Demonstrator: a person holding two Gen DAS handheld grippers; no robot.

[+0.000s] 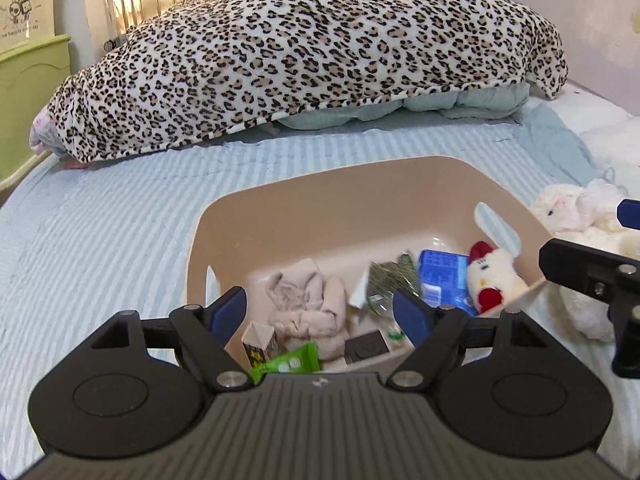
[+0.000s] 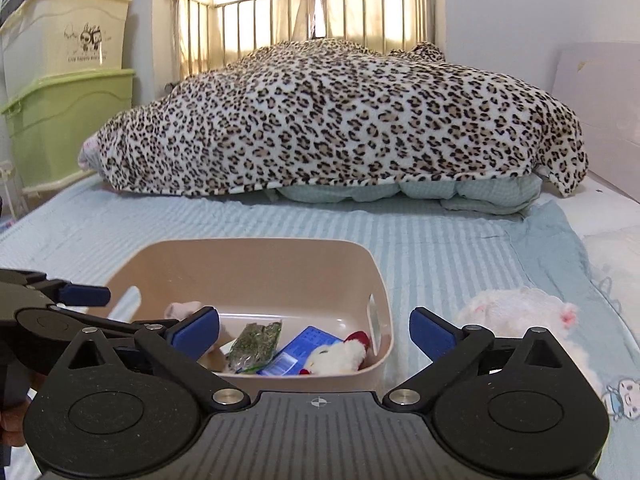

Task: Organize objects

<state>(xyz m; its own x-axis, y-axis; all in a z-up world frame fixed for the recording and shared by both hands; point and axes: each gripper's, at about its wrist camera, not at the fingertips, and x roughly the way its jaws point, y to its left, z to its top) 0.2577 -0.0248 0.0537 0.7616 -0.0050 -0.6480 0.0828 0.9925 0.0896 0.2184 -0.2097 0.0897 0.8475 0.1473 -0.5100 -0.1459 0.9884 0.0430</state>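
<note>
A beige plastic bin [image 1: 320, 196] [image 2: 256, 264] sits on the striped bed. It holds a pink cloth [image 1: 308, 304], a green herb packet [image 1: 390, 280] [image 2: 256, 340], a blue packet [image 1: 442, 276] [image 2: 304, 346], a white and red plush [image 1: 494, 276] [image 2: 340, 356], a small carton [image 1: 260, 342], a green wrapper [image 1: 292, 362] and a dark box [image 1: 366, 346]. My left gripper [image 1: 320, 314] is open and empty just above the bin's near side. My right gripper [image 2: 314, 334] is open and empty, over the bin's right rim. A white plush lamb [image 1: 576, 216] [image 2: 520, 312] lies on the bed to the right of the bin.
A leopard-print blanket [image 1: 304, 56] [image 2: 340, 120] covers a pile of bedding at the head of the bed. Stacked storage boxes [image 2: 68, 80] stand at the left beside the bed. A wall [image 2: 540, 8] runs along the right.
</note>
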